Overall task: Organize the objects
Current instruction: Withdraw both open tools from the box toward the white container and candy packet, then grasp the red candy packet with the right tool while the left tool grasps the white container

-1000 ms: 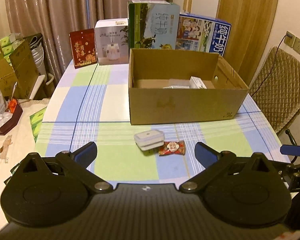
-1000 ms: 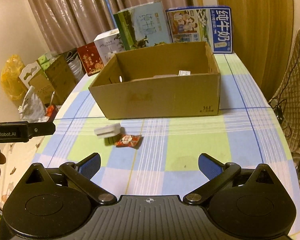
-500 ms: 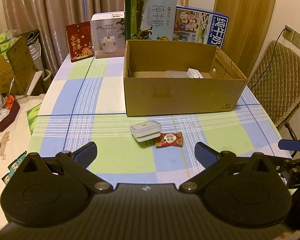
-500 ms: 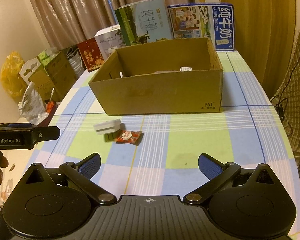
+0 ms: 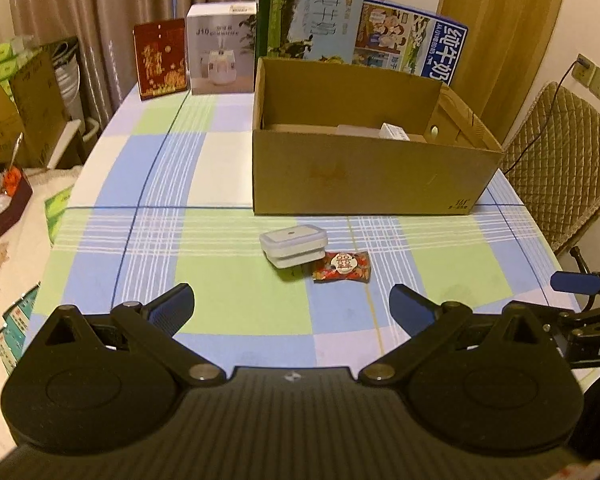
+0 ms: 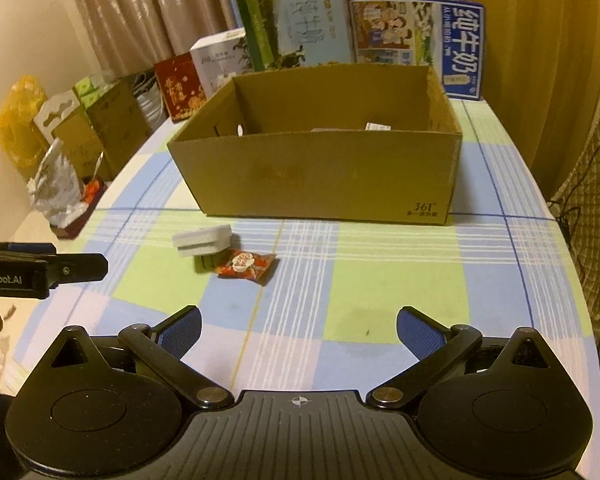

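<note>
Both grippers have edged closer: left gripper [image 5: 291, 307] and right gripper [image 6: 299, 327] hover with jaws spread wide, empty. At twelve o'clock on the checked tabletop [image 5: 236, 280], a small white lidded plastic container [image 5: 293, 245] touches a red foil snack packet [image 5: 341, 266], near an open brown cardboard box [image 5: 364, 176].

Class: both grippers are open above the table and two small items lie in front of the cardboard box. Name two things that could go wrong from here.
1. The white lidded container and the red snack packet appear to touch, so fingers closing on one may drag the other.
2. The flat packet could slip from the left gripper.
</note>
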`<state>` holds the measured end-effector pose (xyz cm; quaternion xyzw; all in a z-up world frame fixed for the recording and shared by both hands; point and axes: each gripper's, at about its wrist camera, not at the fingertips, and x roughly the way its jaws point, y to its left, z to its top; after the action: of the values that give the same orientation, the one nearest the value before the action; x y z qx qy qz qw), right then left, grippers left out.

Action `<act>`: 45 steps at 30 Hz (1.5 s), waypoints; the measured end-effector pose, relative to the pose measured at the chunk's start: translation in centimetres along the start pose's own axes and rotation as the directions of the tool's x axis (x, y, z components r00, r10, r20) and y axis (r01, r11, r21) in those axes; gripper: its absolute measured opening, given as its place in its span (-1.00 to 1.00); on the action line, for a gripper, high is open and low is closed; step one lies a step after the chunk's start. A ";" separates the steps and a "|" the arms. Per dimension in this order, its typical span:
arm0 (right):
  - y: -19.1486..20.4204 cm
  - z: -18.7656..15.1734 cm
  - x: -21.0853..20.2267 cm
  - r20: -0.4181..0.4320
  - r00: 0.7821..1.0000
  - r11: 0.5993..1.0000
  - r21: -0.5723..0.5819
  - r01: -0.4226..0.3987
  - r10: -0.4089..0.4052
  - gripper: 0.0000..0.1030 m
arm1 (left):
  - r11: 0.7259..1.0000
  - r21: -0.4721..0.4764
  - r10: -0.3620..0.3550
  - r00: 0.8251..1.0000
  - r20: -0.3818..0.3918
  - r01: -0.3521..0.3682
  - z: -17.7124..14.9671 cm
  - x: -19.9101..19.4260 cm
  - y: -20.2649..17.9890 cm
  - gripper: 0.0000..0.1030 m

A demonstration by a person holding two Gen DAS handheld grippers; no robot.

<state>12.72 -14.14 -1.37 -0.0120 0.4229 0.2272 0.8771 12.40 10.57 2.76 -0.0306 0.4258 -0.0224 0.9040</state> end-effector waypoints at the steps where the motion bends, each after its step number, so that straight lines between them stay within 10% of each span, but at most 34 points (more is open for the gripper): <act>1: 0.1 0.1 0.5 -0.006 1.000 1.000 -0.017 -0.004 0.004 0.96 | 1.000 -0.001 0.000 1.000 -0.005 0.000 -0.1 0.3 0.1 0.98; 30: 4.0 2.0 18.6 -0.126 0.975 0.808 -0.545 -0.224 0.185 0.05 | 0.998 0.027 -0.048 0.997 -0.056 0.050 0.4 12.1 3.1 0.98; 35: 3.2 2.7 19.3 -0.147 0.968 0.850 -0.464 -0.248 0.203 -0.47 | 0.998 0.020 -0.054 0.997 -0.049 0.055 0.3 13.0 3.0 0.98; 45: -1.5 3.5 16.9 -0.136 0.991 0.979 -0.201 -0.044 0.017 -0.54 | 0.999 0.000 -0.054 0.999 0.002 0.054 1.1 14.3 1.6 0.98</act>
<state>24.99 -8.17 -12.03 -0.1102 0.4551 0.2815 0.8375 22.35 11.26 -7.63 -0.0425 0.4240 -0.0469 0.9035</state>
